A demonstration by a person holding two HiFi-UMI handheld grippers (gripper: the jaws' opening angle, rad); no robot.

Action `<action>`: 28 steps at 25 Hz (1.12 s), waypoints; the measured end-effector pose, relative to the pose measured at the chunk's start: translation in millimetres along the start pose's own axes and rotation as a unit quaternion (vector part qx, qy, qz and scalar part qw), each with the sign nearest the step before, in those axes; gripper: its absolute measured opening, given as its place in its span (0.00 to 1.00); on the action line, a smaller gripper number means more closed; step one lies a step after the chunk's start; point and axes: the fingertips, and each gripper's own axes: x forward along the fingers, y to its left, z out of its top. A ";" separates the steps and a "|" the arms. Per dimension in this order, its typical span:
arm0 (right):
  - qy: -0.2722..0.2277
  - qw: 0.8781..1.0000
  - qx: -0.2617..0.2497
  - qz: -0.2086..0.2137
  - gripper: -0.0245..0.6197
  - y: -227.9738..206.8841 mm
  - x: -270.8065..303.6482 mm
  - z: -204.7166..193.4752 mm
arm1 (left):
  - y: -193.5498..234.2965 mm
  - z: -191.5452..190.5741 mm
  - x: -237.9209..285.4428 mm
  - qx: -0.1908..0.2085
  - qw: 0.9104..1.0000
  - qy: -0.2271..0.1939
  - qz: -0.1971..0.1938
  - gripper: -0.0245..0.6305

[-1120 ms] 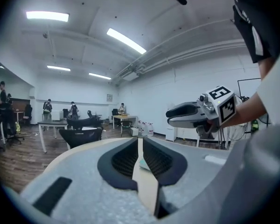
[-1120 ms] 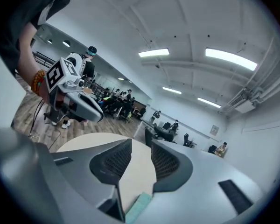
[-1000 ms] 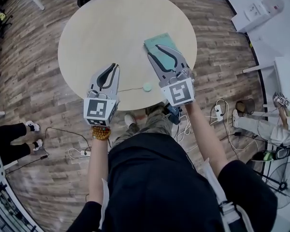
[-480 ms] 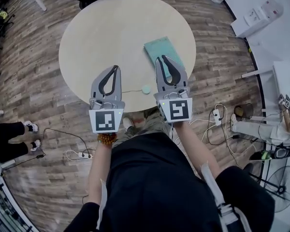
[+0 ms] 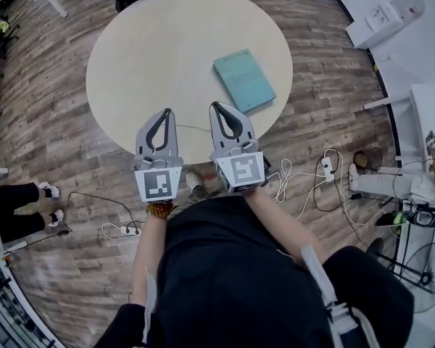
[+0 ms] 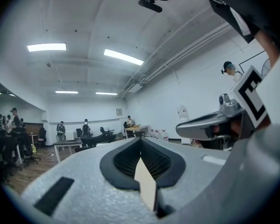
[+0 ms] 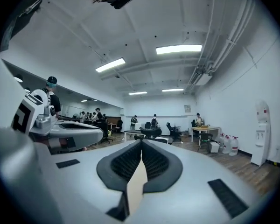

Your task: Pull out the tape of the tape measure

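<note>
On the round beige table, a thin pale line of tape runs near the front edge between my two grippers. The tape measure's small round case does not show; the right gripper covers that spot. My left gripper hangs over the table's near edge with its jaws shut and empty. My right gripper is close beside it, also shut, with nothing seen in it. In the left gripper view and the right gripper view the pads meet at the tips, and both views look level across the room.
A teal notebook lies on the table's right half. White cables and a power strip trail over the wooden floor to the right. Someone's shoes are at the left. White furniture stands at the upper right.
Both grippers have drawn back toward the person and closed their jaws. The right one slid left off the notebook, and the round case seen earlier is now covered.
</note>
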 end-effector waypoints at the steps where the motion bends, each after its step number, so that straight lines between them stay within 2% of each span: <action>1: 0.005 1.000 0.010 0.002 0.04 2.7 -0.4 -6.4 | 0.0 -5.5 0.7 0.006 1.000 0.007 -0.003 0.05; 4: 0.031 0.999 0.036 0.008 0.04 10.3 -4.5 -28.8 | -7.8 -27.0 3.8 0.033 0.999 0.032 -0.023 0.05; 8: 0.057 0.997 0.048 0.013 0.04 17.6 -6.4 -51.6 | -21.5 -48.3 6.2 -0.001 0.998 0.050 -0.044 0.05; 13: 0.087 0.992 0.084 0.023 0.04 24.6 -4.7 -75.3 | -28.2 -59.6 9.8 0.021 0.996 0.067 -0.061 0.05; 16: 0.100 0.991 0.084 0.027 0.03 25.8 -4.9 -84.5 | -30.4 -64.0 9.9 0.021 0.995 0.071 -0.066 0.05; 20: 0.123 0.987 0.100 0.021 0.03 22.8 -4.5 -98.0 | -26.6 -71.8 8.4 -0.007 0.995 0.072 -0.064 0.05; 28: 0.161 0.981 0.104 0.004 0.03 7.7 -6.2 -127.7 | -11.7 -69.4 5.5 -0.017 0.996 0.076 -0.042 0.05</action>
